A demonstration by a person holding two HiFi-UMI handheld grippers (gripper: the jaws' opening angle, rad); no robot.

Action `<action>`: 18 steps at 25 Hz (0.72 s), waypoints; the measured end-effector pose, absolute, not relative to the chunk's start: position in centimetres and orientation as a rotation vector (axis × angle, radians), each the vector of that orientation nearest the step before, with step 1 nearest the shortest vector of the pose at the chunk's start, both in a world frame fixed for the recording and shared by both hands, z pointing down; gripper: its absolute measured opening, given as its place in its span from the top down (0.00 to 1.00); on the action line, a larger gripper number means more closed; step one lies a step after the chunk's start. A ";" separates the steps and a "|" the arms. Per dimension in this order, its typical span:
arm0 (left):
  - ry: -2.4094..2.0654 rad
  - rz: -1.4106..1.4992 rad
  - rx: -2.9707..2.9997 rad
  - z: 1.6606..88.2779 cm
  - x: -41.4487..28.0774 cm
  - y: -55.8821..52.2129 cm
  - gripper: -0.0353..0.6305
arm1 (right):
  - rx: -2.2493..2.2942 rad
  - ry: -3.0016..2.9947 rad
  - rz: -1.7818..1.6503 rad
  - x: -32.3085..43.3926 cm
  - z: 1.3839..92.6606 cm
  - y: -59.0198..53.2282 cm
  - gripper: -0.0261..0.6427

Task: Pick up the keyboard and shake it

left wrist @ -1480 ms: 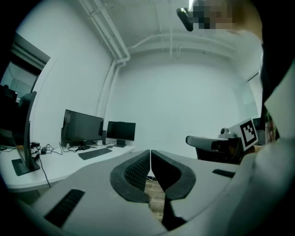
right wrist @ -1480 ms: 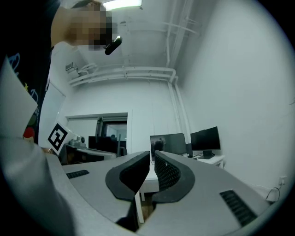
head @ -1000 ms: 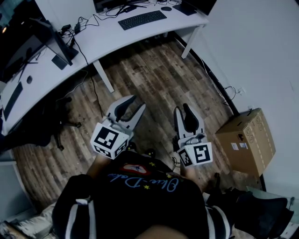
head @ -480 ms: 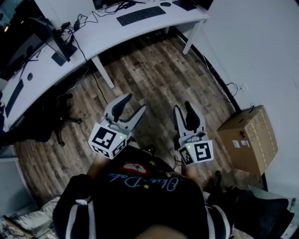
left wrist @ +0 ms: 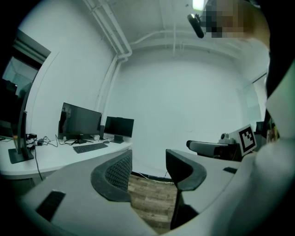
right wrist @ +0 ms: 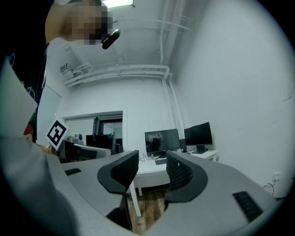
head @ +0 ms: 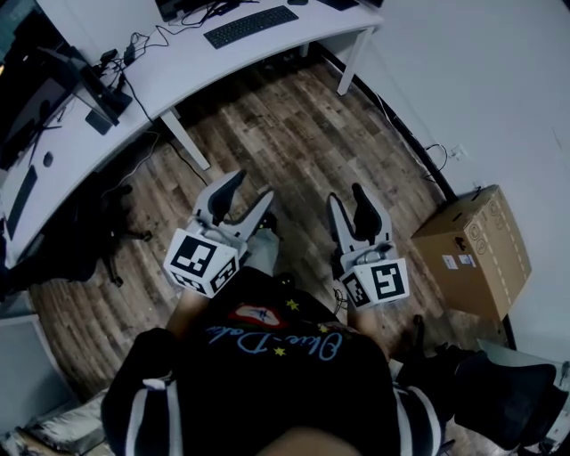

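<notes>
**Q:** Fingers, first entry?
**A:** Your left gripper (head: 249, 187) (left wrist: 148, 168): jaws spread and just been opening, with only floor showing between them. Your right gripper (head: 347, 198) (right wrist: 153, 168): the same, jaws apart and just been opening, gripping nothing.

**Q:** Surroundings?
**A:** Wooden floor (head: 303, 134) under both grippers. White desk (head: 178, 76) curving across the room ahead of you. One desk leg (head: 185, 138) ahead of your left gripper, off to its left. Cardboard box (head: 472, 258) on the floor to your right, beside the wall. Loose cables (head: 134, 49) on the desk top.

**Q:** Anything unclear?
**A:** A dark shape (head: 499, 401) at the lower right is cut by the frame, and I cannot tell what it is. The head view crops the monitors (left wrist: 80, 120); your left gripper view shows two.

**Q:** Keyboard?
**A:** The keyboard (head: 249, 25) (left wrist: 90, 147) lies flat on the desk's far stretch, in front of the monitors. It is well apart from both sets of fingers and is untouched.
</notes>
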State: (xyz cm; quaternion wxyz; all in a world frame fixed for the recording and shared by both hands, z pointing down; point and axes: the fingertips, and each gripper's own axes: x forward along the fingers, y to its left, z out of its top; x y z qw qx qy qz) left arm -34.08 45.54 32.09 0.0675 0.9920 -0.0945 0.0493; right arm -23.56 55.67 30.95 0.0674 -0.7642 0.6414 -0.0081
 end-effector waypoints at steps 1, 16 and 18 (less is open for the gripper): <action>-0.278 0.144 2.987 32.2 -33.7 45.3 0.64 | -2.308 1.932 -0.023 -23.3 30.9 55.5 0.73; -0.190 0.070 2.946 33.6 -24.4 35.4 0.64 | -2.363 1.953 -0.017 -16.0 31.2 46.8 0.71; -0.189 0.058 2.937 33.8 -23.1 33.6 0.64 | -2.380 1.969 -0.026 -14.8 31.4 45.2 0.71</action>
